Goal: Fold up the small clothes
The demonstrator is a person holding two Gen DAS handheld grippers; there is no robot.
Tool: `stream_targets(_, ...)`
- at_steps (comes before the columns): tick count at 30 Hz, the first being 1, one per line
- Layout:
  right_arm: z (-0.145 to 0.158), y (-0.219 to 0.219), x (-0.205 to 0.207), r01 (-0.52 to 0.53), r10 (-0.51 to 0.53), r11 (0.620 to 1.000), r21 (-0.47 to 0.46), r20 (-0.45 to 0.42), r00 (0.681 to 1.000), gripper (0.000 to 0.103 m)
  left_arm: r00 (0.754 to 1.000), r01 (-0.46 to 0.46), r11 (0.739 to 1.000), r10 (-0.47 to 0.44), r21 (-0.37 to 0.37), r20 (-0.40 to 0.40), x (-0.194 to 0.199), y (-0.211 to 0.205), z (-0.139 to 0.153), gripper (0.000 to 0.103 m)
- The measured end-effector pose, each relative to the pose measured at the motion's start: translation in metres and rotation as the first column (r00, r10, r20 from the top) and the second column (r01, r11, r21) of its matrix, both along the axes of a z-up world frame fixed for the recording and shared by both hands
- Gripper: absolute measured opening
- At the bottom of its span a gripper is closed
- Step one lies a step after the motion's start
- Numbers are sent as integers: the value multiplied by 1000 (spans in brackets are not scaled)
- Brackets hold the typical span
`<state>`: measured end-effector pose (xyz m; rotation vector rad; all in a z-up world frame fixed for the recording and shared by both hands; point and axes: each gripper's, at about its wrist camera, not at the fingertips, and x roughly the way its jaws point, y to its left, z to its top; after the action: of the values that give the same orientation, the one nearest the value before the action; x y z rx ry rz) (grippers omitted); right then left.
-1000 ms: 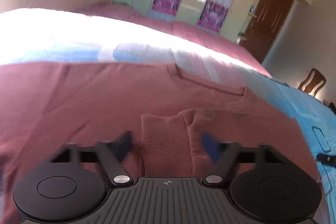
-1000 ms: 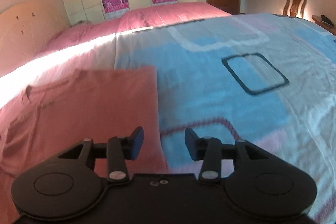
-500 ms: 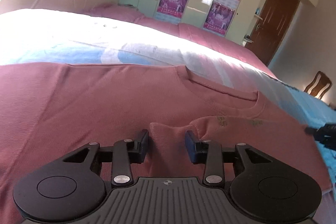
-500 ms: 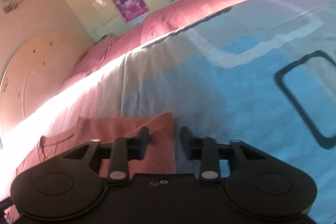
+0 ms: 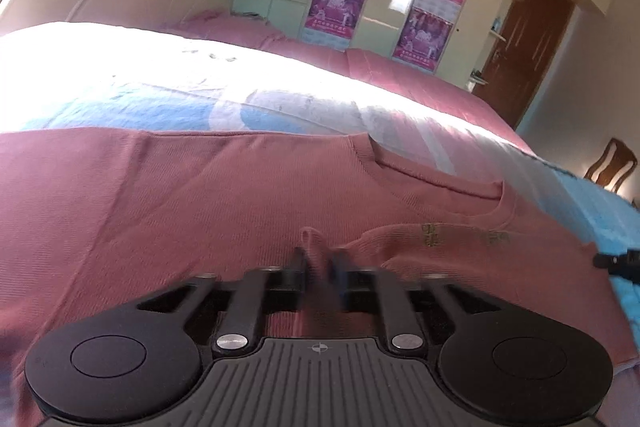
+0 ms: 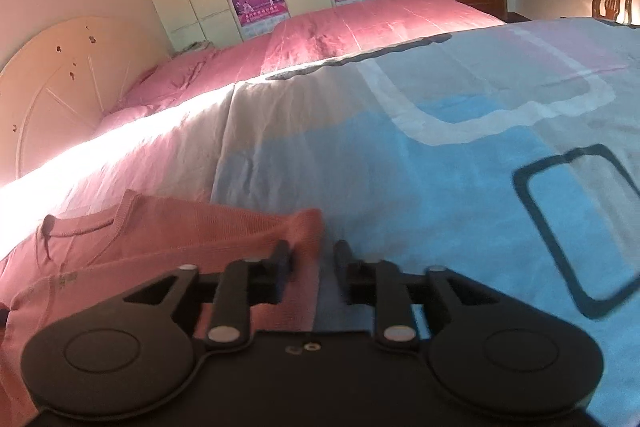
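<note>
Two grippers now meet the pink ribbed top point(image 5: 240, 211), which lies flat on the blue-and-white patterned bedspread point(image 6: 440, 167). Your left gripper point(image 5: 320, 265), wider a second ago, has closed until its fingers clench a raised pleat of the knit between them. Your right gripper point(image 6: 310, 259) has travelled from mid-hem to the garment's far corner; its jaws narrowed and have just been opening again, and that corner's edge lies between the fingers, nearer the left one, apparently not pinched. This suggests one side is secured for a fold while the other grasp is unfinished. The fabric is soft, finely ribbed, with a banded neckline beyond the left fingertips.
</note>
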<state>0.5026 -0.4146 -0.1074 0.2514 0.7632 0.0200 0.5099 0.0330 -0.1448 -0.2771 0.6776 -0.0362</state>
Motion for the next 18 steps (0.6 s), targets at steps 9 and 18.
stream_targets(9,3,-6,-80,-23,33,991,129,-73,997,40,997,64,998,-65,-14,-46,-31,-7,-9,54)
stream_targets(18,9,17,-95,-58,58,998,-2,-78,995,7,1000,27,997,-27,74,0,-35,-16,-3,12)
